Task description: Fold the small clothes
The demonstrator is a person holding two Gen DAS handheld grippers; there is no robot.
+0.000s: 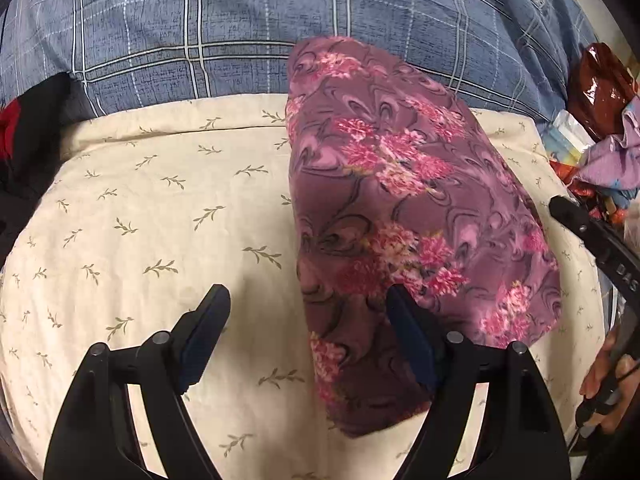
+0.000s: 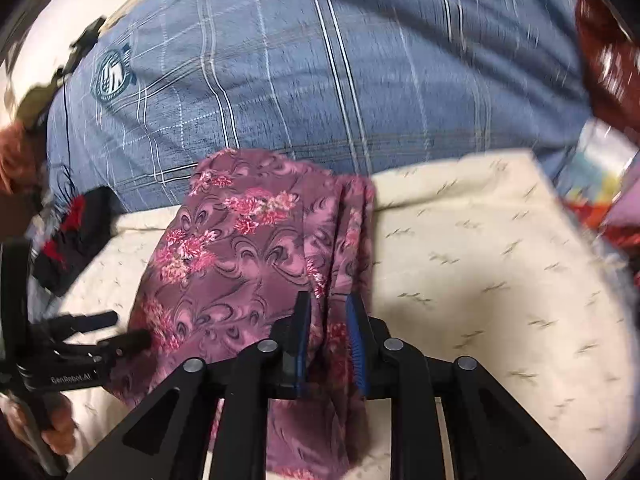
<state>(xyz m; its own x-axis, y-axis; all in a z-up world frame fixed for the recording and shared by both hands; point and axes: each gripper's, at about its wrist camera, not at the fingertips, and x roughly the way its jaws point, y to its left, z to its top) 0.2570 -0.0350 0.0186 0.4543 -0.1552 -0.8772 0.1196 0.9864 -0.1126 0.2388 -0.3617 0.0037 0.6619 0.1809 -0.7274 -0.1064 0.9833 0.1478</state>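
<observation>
A purple garment with pink flowers [image 1: 404,216] lies folded on a cream leaf-print cloth [image 1: 160,216]. My left gripper [image 1: 308,300] is open; its right finger rests on the garment's near left part, its left finger over the cream cloth. In the right wrist view the garment [image 2: 240,256] hangs bunched between the blue pads of my right gripper [image 2: 328,304], which is shut on its folded edge. The left gripper [image 2: 120,328] shows at the left of that view. The right gripper's arm [image 1: 592,236] shows at the right edge of the left wrist view.
A blue checked blanket [image 1: 280,20] lies behind the cream cloth. A black and red item [image 1: 24,132] sits at the left. A pile of clothes and shiny bags [image 1: 600,120] sits at the right. The right wrist view is motion-blurred.
</observation>
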